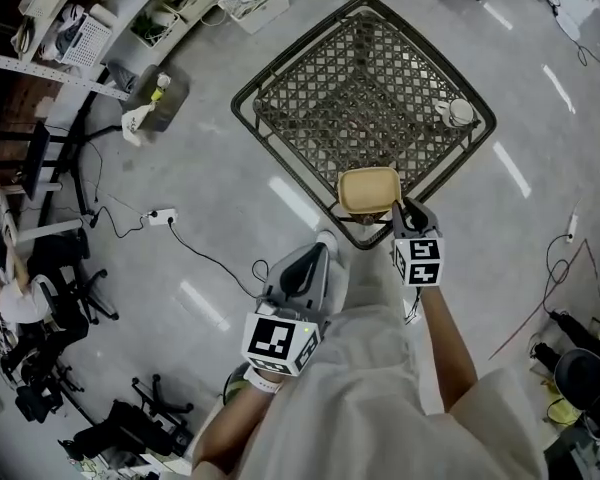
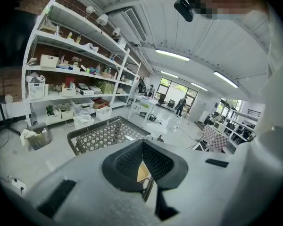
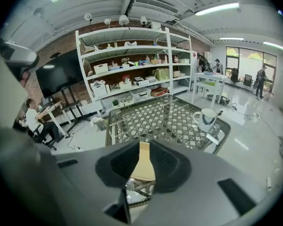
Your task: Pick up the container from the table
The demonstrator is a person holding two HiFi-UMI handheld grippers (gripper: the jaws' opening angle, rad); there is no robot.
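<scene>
Container (image 1: 369, 190): tan, shallow, at the near corner of the lattice tabletop (image 1: 320, 88). Your right gripper (image 1: 404, 208) pinches one wall only. Your left gripper (image 1: 315, 258) hangs well apart, its jaws pressed together on nothing. Risk: held by one side, the container may tilt or slip as you lift.

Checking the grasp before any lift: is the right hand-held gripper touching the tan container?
Touching. In the right gripper view, the jaws of the right hand-held gripper clamp a wall of the tan container, no gap either side.
</scene>
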